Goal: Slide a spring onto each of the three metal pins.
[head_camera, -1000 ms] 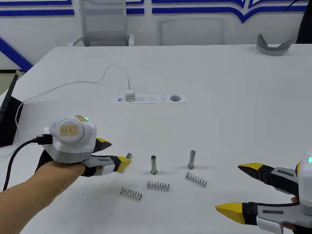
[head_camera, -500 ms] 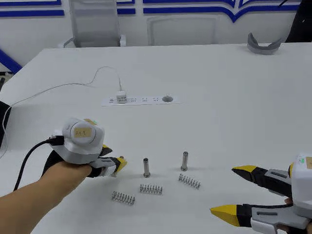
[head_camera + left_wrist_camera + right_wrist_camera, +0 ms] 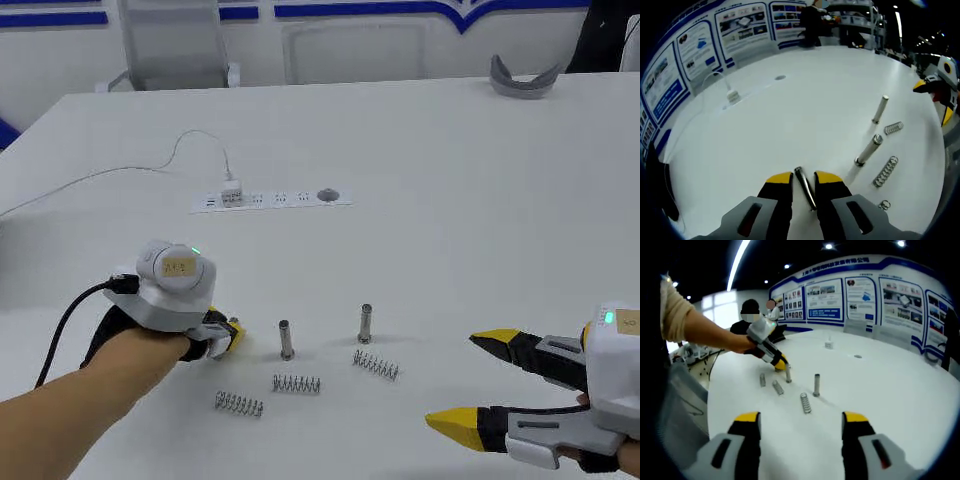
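White table [image 3: 450,200]: work sits near front edge.
Right gripper [image 3: 452,380]: jaws wide apart, hovering well right of springs.
Left gripper [image 3: 803,178]: jaws pinched on leftmost pin [image 3: 805,190].
Middle pin [image 3: 286,339], right pin [image 3: 365,323]: upright, bare.
Left spring [image 3: 238,403], middle spring [image 3: 296,383], right spring [image 3: 375,365]: flat, just in front of pins.
Judgement: left should steady its pin with tip exposed. Right should pinch spring lightly mid-coil, line bore with pin axis, then slide.

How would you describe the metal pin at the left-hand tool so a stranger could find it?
On the white table, near its front edge, a row of metal pins stands behind a row of springs. Yours is the leftmost pin: it alone sits between the yellow tips of the left gripper, while the middle pin and right pin stand free.
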`<state>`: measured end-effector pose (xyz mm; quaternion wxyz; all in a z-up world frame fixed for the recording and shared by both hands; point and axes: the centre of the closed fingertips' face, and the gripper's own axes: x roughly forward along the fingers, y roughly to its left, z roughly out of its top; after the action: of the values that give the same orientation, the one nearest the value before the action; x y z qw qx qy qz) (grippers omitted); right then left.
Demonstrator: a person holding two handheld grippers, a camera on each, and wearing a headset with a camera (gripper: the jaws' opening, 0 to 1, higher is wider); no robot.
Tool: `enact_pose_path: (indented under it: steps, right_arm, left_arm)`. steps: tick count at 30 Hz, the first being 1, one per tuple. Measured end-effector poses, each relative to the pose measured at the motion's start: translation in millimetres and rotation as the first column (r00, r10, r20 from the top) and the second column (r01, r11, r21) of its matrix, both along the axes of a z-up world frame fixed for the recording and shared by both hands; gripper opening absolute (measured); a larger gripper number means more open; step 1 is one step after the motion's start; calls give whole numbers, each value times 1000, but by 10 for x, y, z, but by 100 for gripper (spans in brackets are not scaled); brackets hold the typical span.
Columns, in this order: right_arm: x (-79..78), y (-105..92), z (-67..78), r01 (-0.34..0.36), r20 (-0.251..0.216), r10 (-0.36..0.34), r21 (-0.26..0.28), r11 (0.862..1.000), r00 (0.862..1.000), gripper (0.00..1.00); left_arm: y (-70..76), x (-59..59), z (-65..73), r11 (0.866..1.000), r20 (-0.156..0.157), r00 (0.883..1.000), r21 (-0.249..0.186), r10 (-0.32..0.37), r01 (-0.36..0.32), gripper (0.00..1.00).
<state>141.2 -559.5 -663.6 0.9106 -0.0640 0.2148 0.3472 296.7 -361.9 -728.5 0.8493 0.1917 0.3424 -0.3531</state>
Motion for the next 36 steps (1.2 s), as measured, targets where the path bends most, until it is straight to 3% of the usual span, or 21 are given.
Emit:
enact_pose_path:
  steps: [6, 26, 31, 34, 36]
  right_arm:
    - [-1, -16, -11, 6, -2, -6, 1, 1000, 1000, 66]
    - [8, -51, -13, 18, -4, -18, 10, 1000, 1000, 65]
    - [6, -59, -14, 21, -5, -21, 13, 1000, 1000, 65]
    - [6, -61, -24, 20, -8, -20, 12, 1000, 1000, 65]
    - [4, -61, -26, 19, -9, -19, 13, 1000, 1000, 65]
  left_arm:
    - [1, 2, 2, 1000, -5, 1000, 18, 6, -6, 12]
    - [-13, -11, 3, 998, -30, 999, 68, 12, -10, 11]
    - [-2, 28, 8, 995, -52, 997, 82, 63, -59, 12]
    - [3, 23, -16, 992, -86, 992, 93, 94, -86, 12]
    - [3, 19, -20, 991, -84, 992, 101, 90, -82, 11]
